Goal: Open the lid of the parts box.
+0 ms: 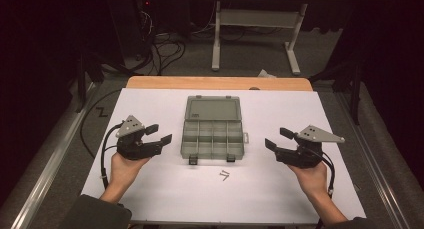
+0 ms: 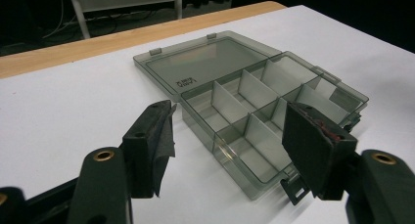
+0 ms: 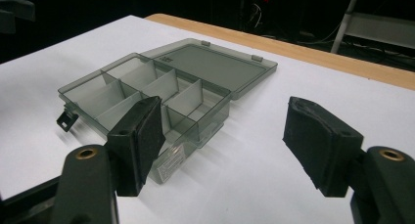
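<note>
From the high view, a grey compartment box (image 1: 212, 130) is lying open at the middle of the white bench (image 1: 150, 189), its lid folded flat on the far side, and its divided compartments are showing nothing inside; two small screws (image 1: 224, 175) are lying on the bench just in front of it. The left claw (image 1: 159, 134) and the right claw (image 1: 272, 139) are hovering on either side, well apart from the box, both gaping wide and gripping nothing. In the left gripper view, the box (image 2: 254, 111) is sitting beyond the spread jaws, compartments bare. In the right gripper view, the box (image 3: 161, 87) is lying ahead to the left, nothing between the jaws.
</note>
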The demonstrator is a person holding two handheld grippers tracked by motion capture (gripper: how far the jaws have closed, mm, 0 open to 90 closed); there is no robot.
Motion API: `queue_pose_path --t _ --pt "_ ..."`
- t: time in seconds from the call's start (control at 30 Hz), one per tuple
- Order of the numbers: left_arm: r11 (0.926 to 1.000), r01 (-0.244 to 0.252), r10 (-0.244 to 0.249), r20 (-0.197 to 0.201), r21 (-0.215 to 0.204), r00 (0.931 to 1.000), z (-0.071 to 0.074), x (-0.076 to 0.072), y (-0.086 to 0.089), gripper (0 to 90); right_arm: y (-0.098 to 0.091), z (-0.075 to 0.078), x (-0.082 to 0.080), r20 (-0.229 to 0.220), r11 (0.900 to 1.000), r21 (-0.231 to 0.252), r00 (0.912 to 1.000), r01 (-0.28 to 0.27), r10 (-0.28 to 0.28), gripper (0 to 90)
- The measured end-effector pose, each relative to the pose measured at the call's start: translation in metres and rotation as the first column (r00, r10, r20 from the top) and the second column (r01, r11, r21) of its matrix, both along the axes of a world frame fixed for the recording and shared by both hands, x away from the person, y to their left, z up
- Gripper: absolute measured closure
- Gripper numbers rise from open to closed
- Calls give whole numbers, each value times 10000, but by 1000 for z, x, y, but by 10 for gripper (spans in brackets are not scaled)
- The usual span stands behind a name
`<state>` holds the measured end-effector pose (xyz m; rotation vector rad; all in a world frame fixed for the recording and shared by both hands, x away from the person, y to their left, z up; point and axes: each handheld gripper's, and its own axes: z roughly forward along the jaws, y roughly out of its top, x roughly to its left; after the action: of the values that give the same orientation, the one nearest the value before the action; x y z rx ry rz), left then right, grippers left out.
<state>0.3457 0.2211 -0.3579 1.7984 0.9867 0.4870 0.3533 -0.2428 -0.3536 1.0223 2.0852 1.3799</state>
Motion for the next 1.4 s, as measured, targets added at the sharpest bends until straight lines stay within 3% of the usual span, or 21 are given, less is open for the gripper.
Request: queue_pose_path --t 0.2,0.33,0.57,0.8,1.2,1.4 --pt "10000 -62 62 68 -78 10000 -5 -5 1 362 -8 -6 -9 111 9993 255 9996 256 -259 316" --pt "9999 -105 103 252 87 9996 -9 -9 0 362 -12 -13 -13 88 9993 257 9995 289 -291 312" --pt "9998 -46 47 83 -186 10000 -17 -13 1 363 -22 -23 -19 177 9967 488 9977 650 -659 307" --pt "9999 -75 73 142 131 9999 -23 -17 0 357 -22 -29 -25 363 9965 431 9967 713 -729 306" --pt "9998 -118 120 76 -188 9999 -31 -22 1 357 -27 -33 -30 334 9935 660 9949 924 -948 305" --pt "10000 6 -6 -55 -10 10000 -34 -19 -2 356 -26 -35 -30 361 9930 631 9941 1000 -1024 305"
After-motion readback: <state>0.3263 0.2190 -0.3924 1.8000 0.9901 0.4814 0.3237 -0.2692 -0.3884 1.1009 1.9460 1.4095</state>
